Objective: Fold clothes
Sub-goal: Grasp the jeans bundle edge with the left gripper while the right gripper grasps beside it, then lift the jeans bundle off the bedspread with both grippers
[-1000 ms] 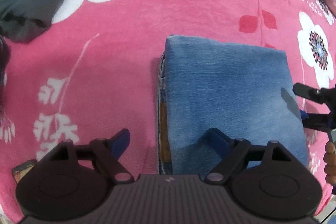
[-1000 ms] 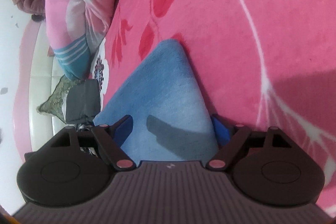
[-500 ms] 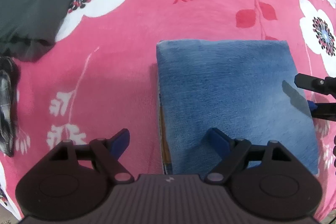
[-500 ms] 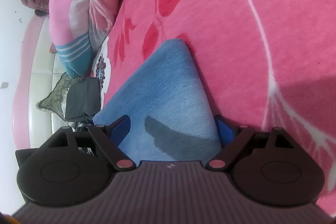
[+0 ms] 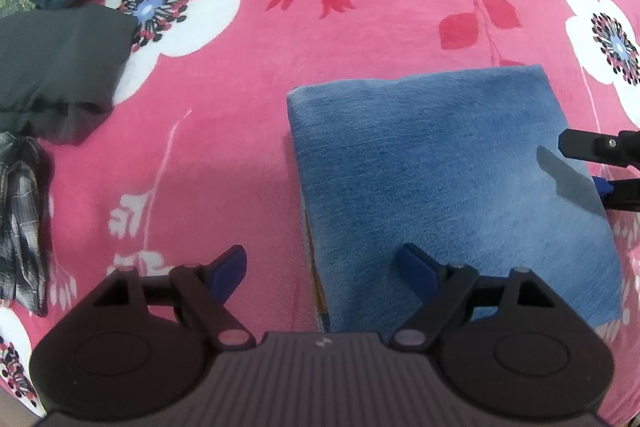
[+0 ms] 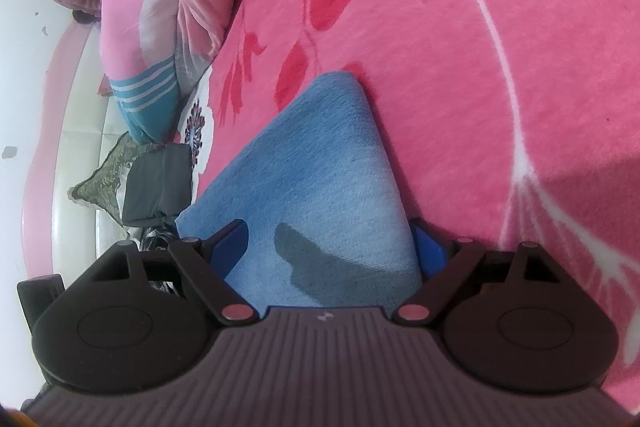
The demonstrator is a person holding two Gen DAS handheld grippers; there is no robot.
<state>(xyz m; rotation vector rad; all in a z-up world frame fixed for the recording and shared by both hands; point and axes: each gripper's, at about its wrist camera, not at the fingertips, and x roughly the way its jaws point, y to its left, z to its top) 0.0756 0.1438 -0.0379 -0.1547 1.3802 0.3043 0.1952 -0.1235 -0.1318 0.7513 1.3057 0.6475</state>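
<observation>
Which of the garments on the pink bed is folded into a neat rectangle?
The blue denim piece, folded flat and square-edged. The dark grey garment lies in a rumpled heap, and the plaid cloth is crumpled.

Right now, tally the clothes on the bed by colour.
Blue: 1, folded jeans
Dark grey: 1, garment
Plaid: 1, shirt
Total: 3
</observation>
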